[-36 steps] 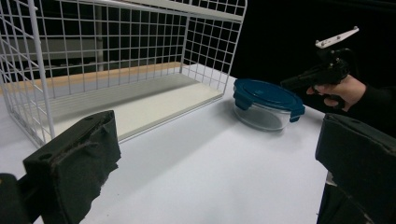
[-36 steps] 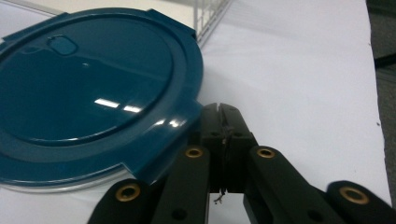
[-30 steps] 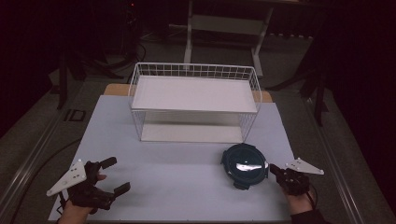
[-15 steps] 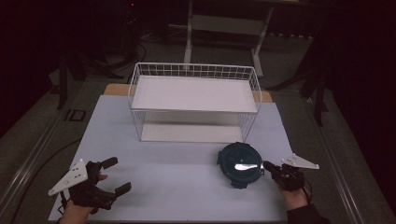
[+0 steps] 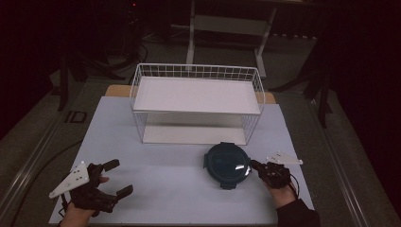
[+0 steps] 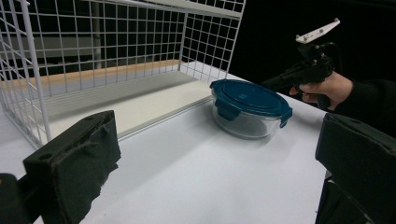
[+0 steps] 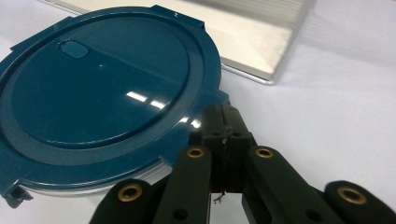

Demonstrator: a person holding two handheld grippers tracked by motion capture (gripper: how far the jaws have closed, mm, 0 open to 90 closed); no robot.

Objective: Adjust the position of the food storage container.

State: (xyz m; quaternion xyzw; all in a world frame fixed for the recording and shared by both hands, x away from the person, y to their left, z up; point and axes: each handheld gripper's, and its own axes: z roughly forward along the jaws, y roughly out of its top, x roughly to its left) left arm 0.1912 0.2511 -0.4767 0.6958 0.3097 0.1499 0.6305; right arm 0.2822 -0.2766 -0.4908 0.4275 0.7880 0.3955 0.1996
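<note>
My right tongs (image 5: 255, 165) are pressed together with nothing between the jaws, and their tips sit at the right rim of the round container (image 5: 227, 163), touching or just short of its dark blue lid (image 7: 100, 88); I cannot tell which. In the right gripper view the closed tips lie against the lid's edge, just above the clear glass bowl (image 6: 243, 126) under it. The container stands on the white worktop (image 5: 175, 189) toward its near right corner, just in front of the wire basket (image 5: 196, 101), close to the basket's right front leg but apart from it. A flat white shelf board (image 5: 196, 94) lies across the basket, which stands along the far middle of the worktop. My left tongs (image 5: 116, 178) are spread wide and hold nothing; they hover near the near left corner of the worktop, well apart from the container. In the left gripper view their two black padded jaws frame the container and my right hand (image 6: 322, 88) beyond it.
</note>
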